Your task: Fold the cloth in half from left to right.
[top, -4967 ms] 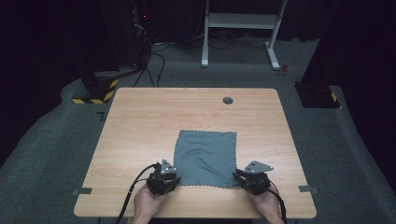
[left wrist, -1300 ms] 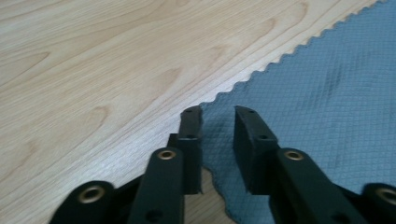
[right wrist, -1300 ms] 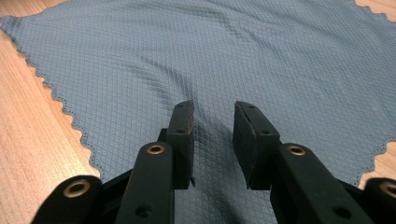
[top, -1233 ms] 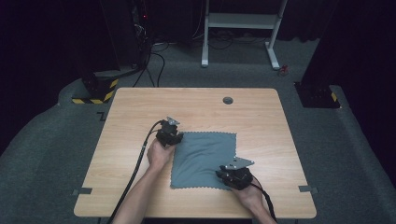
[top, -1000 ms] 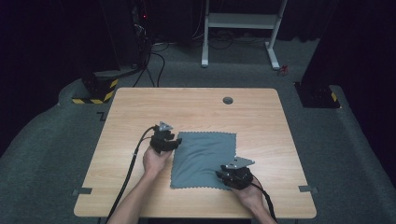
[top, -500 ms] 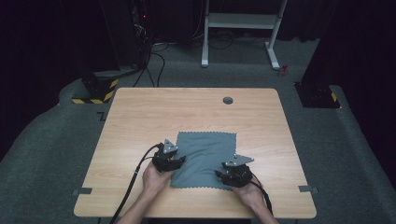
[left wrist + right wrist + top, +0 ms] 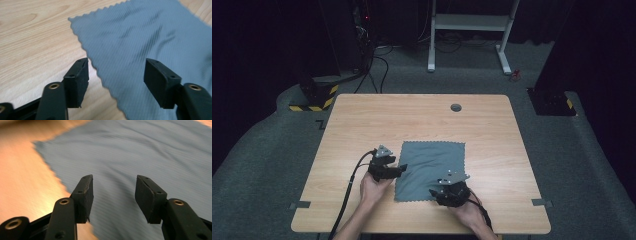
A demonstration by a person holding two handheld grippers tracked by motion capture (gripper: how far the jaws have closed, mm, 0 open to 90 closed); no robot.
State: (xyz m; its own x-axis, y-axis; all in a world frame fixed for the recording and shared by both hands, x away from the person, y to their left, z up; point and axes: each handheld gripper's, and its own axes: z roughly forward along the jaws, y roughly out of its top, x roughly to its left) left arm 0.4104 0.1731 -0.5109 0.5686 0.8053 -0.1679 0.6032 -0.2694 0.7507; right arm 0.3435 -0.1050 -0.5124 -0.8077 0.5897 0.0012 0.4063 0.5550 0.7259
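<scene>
A grey-blue cloth [image 7: 432, 167] lies flat on the wooden table [image 7: 362, 120]. My left gripper [image 7: 400, 168] sits at the cloth's left edge, pointing right. In the left gripper view its jaws [image 7: 116, 75] stand open over the scalloped edge of the cloth [image 7: 150, 37], pressing on nothing. My right gripper [image 7: 435, 192] hovers at the cloth's near edge, pointing left. In the right gripper view it [image 7: 113, 192] is open just above the cloth [image 7: 150, 150]. Both pairs of jaws have just been opening, with only flat cloth below them.
A round cable hole [image 7: 456, 107] sits near the table's far edge. Tape marks [image 7: 300, 205] [image 7: 539, 202] lie at the near corners. Beyond the table stand a white desk frame [image 7: 472, 22], floor cables and a yellow-black striped base [image 7: 314, 102].
My left gripper came back from the cloth's far left corner along its left edge toward the person. My right gripper shifted a little left along the near edge. The cloth lies as before.
</scene>
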